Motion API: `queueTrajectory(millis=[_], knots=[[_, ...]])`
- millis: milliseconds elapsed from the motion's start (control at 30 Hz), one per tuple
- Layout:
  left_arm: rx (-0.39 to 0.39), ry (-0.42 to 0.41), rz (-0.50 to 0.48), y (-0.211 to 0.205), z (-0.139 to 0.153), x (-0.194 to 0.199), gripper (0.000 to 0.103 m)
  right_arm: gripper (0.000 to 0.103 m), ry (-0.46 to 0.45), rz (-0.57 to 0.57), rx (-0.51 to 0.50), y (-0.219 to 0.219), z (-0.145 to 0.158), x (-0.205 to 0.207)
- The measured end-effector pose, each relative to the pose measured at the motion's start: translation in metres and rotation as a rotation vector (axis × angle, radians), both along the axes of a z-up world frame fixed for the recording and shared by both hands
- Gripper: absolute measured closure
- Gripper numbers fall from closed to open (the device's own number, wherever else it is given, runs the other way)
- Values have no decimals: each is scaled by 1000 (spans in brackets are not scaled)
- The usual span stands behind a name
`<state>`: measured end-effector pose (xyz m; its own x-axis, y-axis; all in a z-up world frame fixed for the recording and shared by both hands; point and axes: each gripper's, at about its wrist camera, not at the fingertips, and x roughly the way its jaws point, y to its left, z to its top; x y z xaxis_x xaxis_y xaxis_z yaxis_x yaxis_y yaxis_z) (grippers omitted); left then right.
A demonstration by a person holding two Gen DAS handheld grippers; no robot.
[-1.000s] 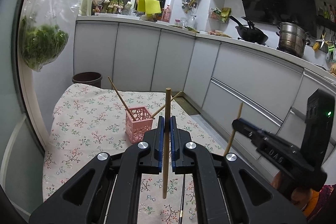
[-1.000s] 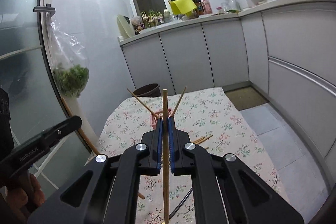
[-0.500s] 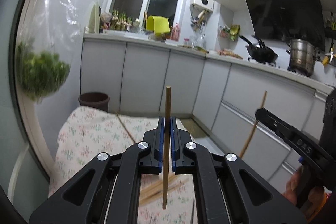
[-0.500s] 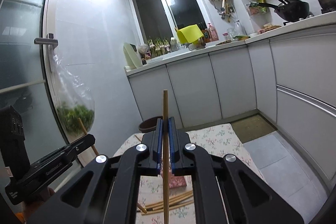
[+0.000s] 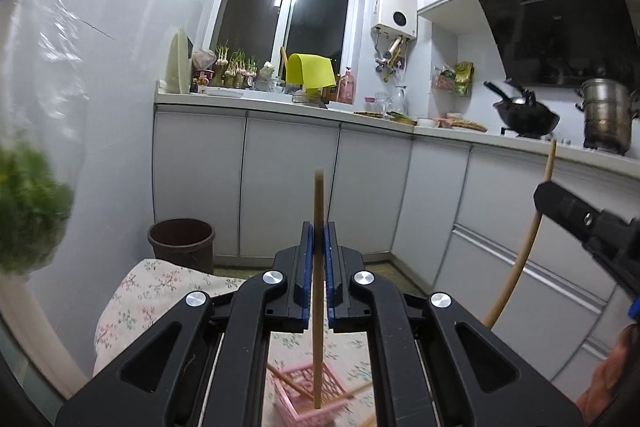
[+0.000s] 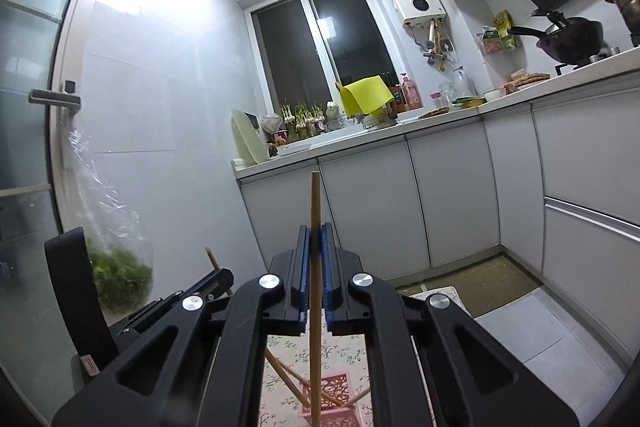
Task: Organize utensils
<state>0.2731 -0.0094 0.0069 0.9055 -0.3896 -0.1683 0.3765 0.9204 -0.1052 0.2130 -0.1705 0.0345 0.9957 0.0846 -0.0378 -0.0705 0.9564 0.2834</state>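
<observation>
From the left, my left tongs (image 5: 318, 247) are clenched on one chopstick (image 5: 318, 267), which stands upright between the blue pads. A second ago this view looked down across the flowered desk (image 5: 160, 287) at the pink basket (image 5: 308, 395); now the camera has lifted and come closer, so the basket sits low in frame, right under the stick's lower tip. Two chopsticks already lean inside it.

Further right in the same view, my right tongs (image 5: 560, 205) come in from the side, clamped on their own chopstick (image 5: 524, 251), which tilts.

In the right wrist view, the right tongs (image 6: 315, 267) grip that stick (image 6: 314, 291) firmly, and the basket (image 6: 336, 395) has likewise slid down beneath its lower end. The left tongs (image 6: 218, 277) show at the left edge.

I judge both sticks are now raised above the basket and roughly lined up for lowering in. The left one looks better centred; I cannot tell how high either tip hangs over the rim.
</observation>
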Motion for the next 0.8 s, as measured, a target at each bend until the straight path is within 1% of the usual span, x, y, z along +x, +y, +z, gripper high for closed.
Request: queueTrajectory(millis=[67,133,200,233,267,367,400,433,500,600,700,767,800], knots=[[8,4,5,-2,-10,16,98,97,2,-6,-8,4,-4,13],[-5,18,1,-1,-22,30,97,97,5,-18,-14,7,-11,28],[-23,51,-10,5,-31,37,95,97,14,-22,-10,9,-18,39],[-35,55,-11,9,-33,35,95,97,24,-18,-10,10,-21,44],[-54,41,-4,17,-32,29,95,97,29,-18,-14,11,-24,48],[-113,-23,26,44,-18,5,95,97,29,-14,-34,18,-29,54],[-131,-32,36,52,-13,-1,93,97,28,-14,-38,21,-29,56],[-159,-41,43,63,-7,-8,89,97,27,-14,-40,24,-30,57],[-188,-53,49,75,-1,-18,88,97,22,-15,-50,31,-31,61],[-187,-65,56,88,2,-29,87,97,12,-31,-86,44,-38,70],[-177,-63,60,93,-3,-35,86,97,20,-47,-109,54,-53,81],[-194,-55,62,99,-7,-37,85,97,28,-51,-121,60,-64,89],[-201,-46,63,102,-8,-37,82,97,33,-55,-124,62,-68,93]])
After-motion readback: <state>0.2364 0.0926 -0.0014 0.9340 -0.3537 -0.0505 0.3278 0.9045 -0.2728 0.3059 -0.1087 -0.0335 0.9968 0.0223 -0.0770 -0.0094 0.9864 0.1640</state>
